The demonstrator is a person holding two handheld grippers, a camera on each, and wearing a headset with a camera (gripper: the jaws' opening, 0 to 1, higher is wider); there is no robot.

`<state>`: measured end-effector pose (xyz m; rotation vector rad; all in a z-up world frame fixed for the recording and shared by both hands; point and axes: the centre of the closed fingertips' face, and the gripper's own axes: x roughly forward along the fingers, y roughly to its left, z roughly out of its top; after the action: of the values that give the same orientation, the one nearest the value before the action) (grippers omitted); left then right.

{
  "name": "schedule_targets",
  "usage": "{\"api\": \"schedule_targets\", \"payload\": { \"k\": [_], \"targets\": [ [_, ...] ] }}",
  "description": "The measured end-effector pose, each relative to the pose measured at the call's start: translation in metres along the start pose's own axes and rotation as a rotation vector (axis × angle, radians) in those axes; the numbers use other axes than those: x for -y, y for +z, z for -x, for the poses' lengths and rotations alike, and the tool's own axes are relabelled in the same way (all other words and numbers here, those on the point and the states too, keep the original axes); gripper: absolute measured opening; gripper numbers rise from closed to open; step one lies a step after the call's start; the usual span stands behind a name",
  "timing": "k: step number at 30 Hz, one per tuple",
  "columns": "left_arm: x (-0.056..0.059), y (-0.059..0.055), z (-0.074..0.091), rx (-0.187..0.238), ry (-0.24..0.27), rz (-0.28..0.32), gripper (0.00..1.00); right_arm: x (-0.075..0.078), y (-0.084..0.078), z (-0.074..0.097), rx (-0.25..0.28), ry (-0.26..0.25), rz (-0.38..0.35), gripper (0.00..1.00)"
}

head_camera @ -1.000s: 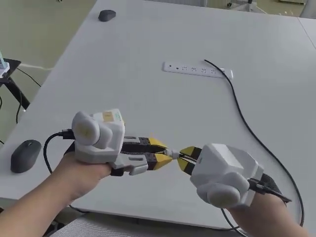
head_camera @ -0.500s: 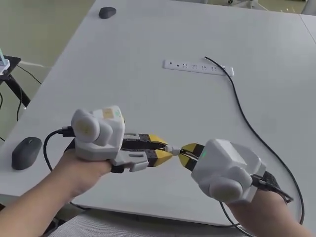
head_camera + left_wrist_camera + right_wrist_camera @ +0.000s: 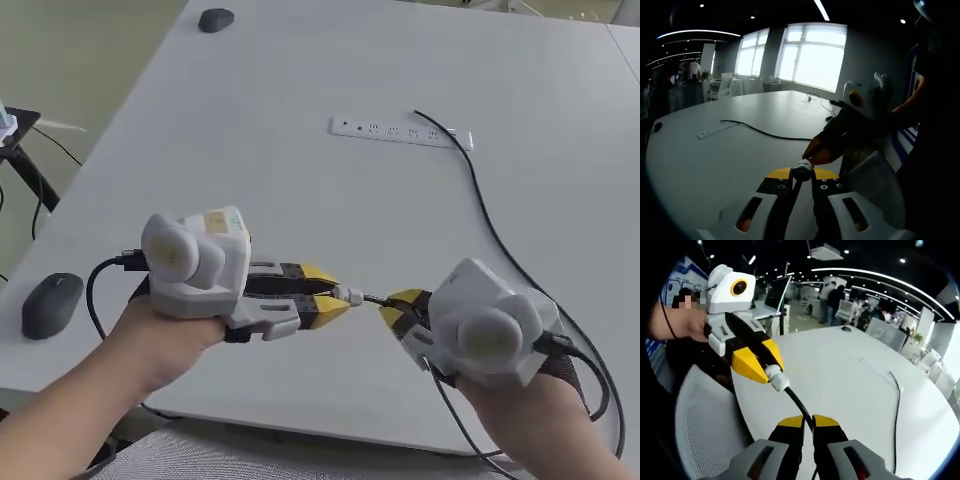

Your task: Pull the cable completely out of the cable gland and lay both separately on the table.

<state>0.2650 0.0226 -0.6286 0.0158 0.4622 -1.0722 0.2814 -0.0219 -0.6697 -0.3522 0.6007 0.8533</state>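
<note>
over the white table point(image 3: 300, 150), left claw point(image 3: 338, 298) grips a white cable gland point(image 3: 777, 378), right claw point(image 3: 393, 306) its black cable point(image 3: 799, 405).

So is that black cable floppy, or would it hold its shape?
Probably fairly stiff: the cable spans from right gripper to cable gland without sagging. Being thin, it's likely light. Held at both ends, though, it may droop once freed.

Left claw point(image 3: 340, 297) and right claw point(image 3: 392, 308): white housings, yellow tips, black linkage behind. Cable gland point(image 3: 349, 295) white to light grey. Cable point(image 3: 372, 299) black. Table point(image 3: 300, 200) plain off-white, no pattern. Power strip point(image 3: 400, 133) white, its cord point(image 3: 485, 215) black. Near mouse point(image 3: 50, 304) and far mouse point(image 3: 215, 19) both dark grey. Chair mesh point(image 3: 705, 425) light grey, fine perforated pattern.
</note>
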Motion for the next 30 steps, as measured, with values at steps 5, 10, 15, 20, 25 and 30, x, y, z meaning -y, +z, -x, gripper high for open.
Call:
{"api": "schedule_targets", "payload": {
  "k": [5, 10, 15, 20, 25, 30],
  "targets": [
    [0.001, 0.000, 0.000, 0.000, 0.003, -0.002, 0.15, 0.014, -0.017, 0.001, -0.022, -0.011, -0.145, 0.01],
    [0.001, 0.001, 0.001, 0.002, 0.005, 0.000, 0.15, 0.023, -0.034, 0.001, -0.045, -0.014, -0.308, 0.01],
    [0.000, 0.001, 0.001, 0.003, 0.007, 0.001, 0.15, 0.028, -0.049, 0.000, -0.060, -0.011, -0.454, 0.01],
    [0.001, 0.001, 0.003, 0.003, 0.010, 0.000, 0.15, 0.033, -0.067, -0.001, -0.093, -0.025, -0.583, 0.01],
    [0.001, -0.001, 0.003, 0.000, 0.011, 0.000, 0.15, 0.036, -0.077, -0.001, -0.113, -0.035, -0.663, 0.01],
    [-0.001, 0.001, 0.004, 0.011, 0.013, 0.002, 0.15, 0.035, -0.084, -0.003, -0.114, -0.021, -0.848, 0.01]
  ]
}}
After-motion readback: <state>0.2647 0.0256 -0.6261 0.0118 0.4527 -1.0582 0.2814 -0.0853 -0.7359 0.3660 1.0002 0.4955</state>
